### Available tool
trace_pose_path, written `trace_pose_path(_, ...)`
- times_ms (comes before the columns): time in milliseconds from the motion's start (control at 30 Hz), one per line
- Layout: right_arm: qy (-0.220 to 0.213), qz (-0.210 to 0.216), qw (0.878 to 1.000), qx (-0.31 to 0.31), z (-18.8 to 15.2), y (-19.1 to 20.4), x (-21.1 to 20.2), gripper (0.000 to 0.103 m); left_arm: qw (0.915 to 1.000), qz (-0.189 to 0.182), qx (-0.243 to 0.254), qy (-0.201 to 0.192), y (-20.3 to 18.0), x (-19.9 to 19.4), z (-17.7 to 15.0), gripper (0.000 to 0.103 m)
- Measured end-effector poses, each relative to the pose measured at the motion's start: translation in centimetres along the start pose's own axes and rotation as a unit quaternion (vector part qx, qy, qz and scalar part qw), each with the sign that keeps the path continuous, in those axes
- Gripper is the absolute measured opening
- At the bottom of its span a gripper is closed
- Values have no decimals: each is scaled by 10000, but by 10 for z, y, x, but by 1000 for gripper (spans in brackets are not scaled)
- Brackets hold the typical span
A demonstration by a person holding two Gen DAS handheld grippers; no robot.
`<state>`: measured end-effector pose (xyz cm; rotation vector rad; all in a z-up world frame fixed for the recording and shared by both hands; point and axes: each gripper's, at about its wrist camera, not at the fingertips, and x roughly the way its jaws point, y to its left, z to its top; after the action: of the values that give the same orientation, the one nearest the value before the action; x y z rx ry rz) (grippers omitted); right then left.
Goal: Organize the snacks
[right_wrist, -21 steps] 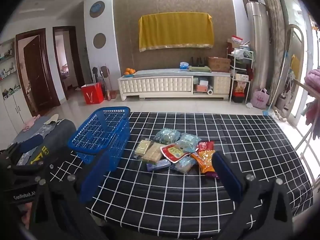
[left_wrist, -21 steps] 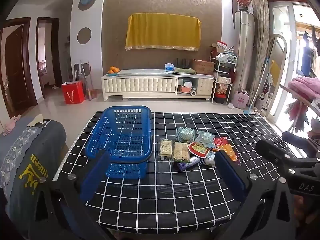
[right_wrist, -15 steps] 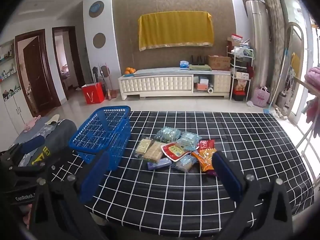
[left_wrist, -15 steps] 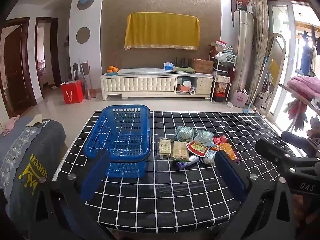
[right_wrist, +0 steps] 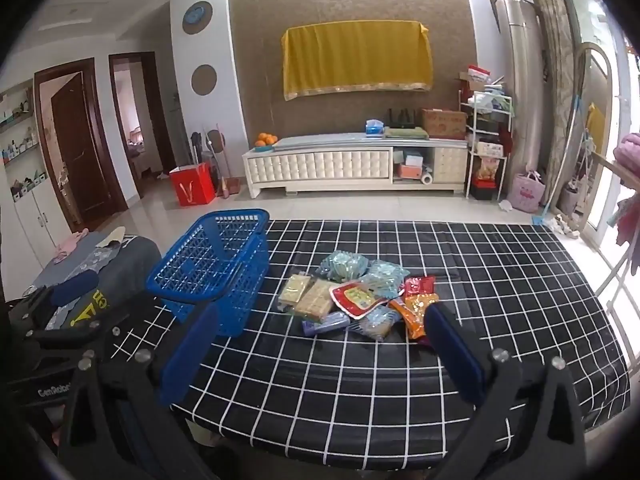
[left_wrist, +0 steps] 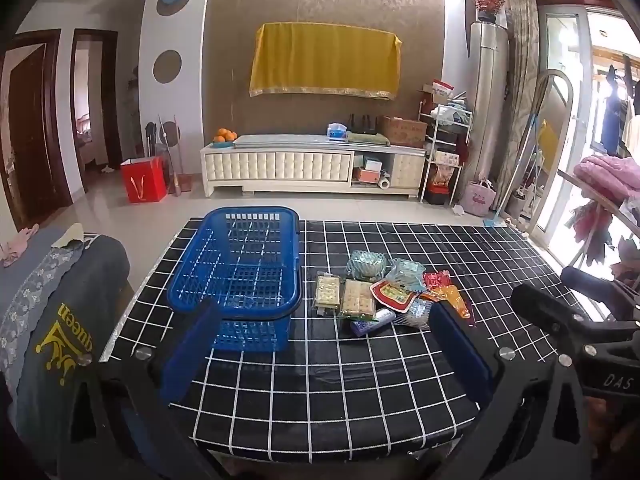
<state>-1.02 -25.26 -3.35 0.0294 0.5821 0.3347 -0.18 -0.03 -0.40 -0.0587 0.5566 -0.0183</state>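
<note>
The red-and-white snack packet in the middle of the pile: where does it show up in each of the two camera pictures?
Left wrist view: the red-and-white packet lies right of centre, just right of two cracker packs, with the blue basket further left.
Right wrist view: the same packet sits near the centre, in the middle of the pile.
Shared landmark: the blue basket, left of the pile in both views.
</note>
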Motion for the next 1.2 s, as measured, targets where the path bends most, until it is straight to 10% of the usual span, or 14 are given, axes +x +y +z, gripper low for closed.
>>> trace_pose_path(1200, 136, 90, 9999, -12, -5, 5, -5, 103, 9999, -110, -93, -3, 3, -11, 1, 103)
